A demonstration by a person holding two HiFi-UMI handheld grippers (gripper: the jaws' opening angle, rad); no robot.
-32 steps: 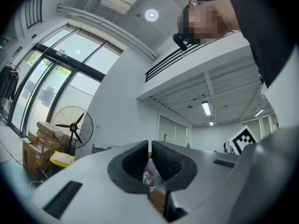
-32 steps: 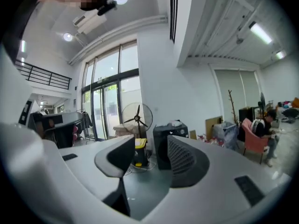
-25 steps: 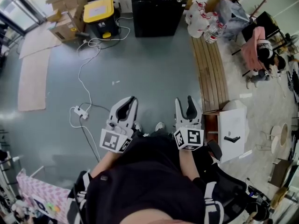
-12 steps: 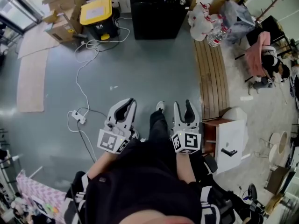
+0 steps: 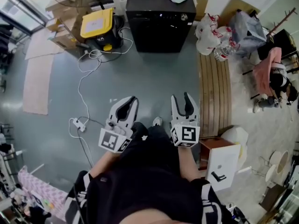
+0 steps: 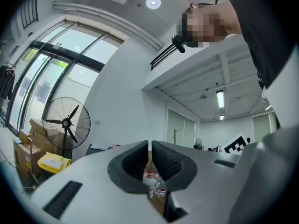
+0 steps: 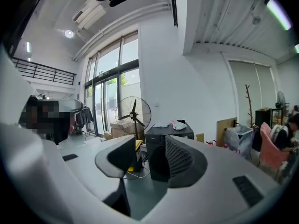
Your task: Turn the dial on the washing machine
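Seemingly the approach: the black washing machine (image 5: 160, 13) stands well ahead; left tongs (image 5: 131, 100) pinched together, right tongs (image 5: 181, 97) parted, both empty. Next, parted tongs must reach its dial (image 5: 183, 17).

Open floor (image 5: 156, 76) ahead to the washing machine (image 5: 161, 15); power strip (image 5: 77, 124) left; bench (image 5: 214, 97) right

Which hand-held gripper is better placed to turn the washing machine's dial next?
Probably right: the right hand-held gripper has open jaws framing the washing machine; the left hand-held gripper is shut.

No writing anywhere is clear enough to read.
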